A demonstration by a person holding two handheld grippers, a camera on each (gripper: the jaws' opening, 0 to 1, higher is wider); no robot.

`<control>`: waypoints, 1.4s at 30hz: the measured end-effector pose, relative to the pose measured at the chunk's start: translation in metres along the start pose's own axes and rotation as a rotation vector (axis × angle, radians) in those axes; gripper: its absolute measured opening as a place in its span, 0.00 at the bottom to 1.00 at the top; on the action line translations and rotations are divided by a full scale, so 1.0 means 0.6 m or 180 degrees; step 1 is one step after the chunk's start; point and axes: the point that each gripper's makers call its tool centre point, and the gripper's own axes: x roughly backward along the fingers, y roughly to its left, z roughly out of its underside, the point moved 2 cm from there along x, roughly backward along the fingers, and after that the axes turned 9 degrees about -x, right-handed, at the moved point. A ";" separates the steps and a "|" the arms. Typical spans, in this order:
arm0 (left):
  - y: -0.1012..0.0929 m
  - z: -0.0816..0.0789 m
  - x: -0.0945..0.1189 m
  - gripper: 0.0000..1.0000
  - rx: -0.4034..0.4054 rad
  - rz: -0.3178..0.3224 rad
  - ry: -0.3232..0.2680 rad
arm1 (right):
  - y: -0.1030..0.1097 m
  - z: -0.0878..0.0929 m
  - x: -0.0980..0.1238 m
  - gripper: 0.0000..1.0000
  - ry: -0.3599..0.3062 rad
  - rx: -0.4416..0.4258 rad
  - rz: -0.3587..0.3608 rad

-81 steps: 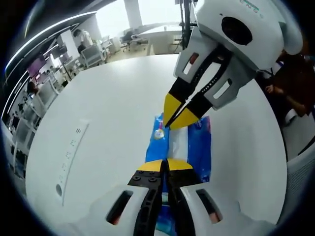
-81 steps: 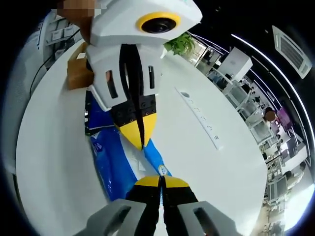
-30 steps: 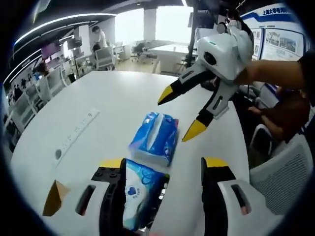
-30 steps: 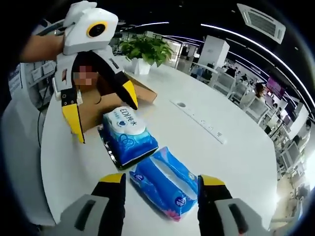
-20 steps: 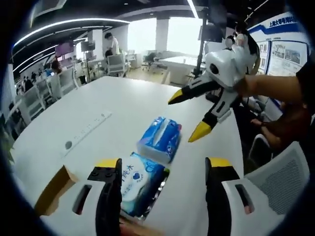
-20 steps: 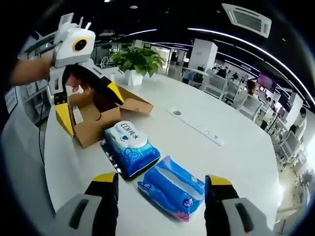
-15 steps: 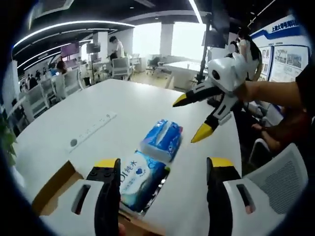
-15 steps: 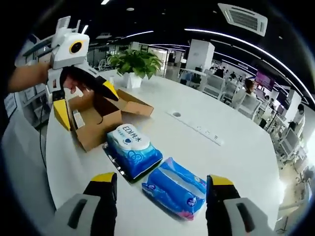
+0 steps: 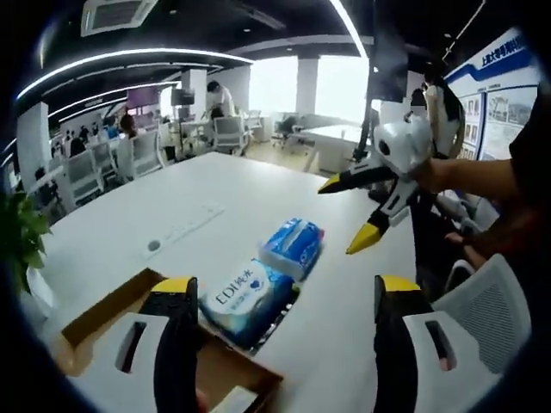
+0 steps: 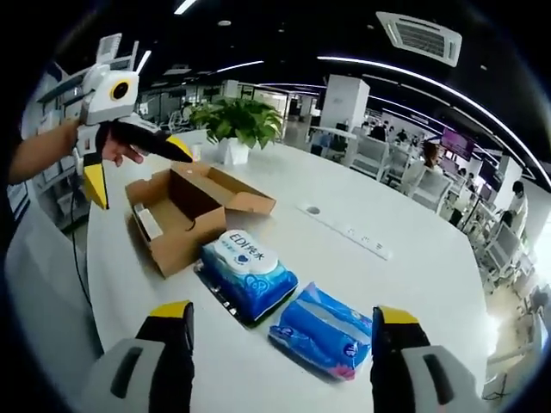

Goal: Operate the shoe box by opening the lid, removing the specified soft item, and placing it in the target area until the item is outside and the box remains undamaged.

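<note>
Now that both grippers have let go and pulled back, left gripper [image 9: 280, 297] and right gripper [image 10: 281, 331] hang spread and empty. The tissue pack [image 10: 325, 330] lies on the table [image 10: 362, 275] at 4 o'clock of the wipes [image 10: 248, 270], outside the open box [image 10: 185, 211]; placement looks finished.

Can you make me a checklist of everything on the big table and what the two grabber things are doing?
Surface: white table, mostly bare.
Job's things: cardboard box open, flaps spread; wipes pack and blue tissue pack lie outside it, side by side.
Clutter: white power strip; potted plant.
Grippers: left tool open, raised near the box, empty; right tool open, above the table's edge, empty.
Cables: nothing seen.
Surroundings: open office with desks, chairs and people beyond.
</note>
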 end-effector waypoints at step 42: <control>0.030 0.099 0.275 0.99 0.0304 -0.0909 -0.0064 | 0.138 -0.017 -0.015 0.87 -0.0165 0.0217 -0.0239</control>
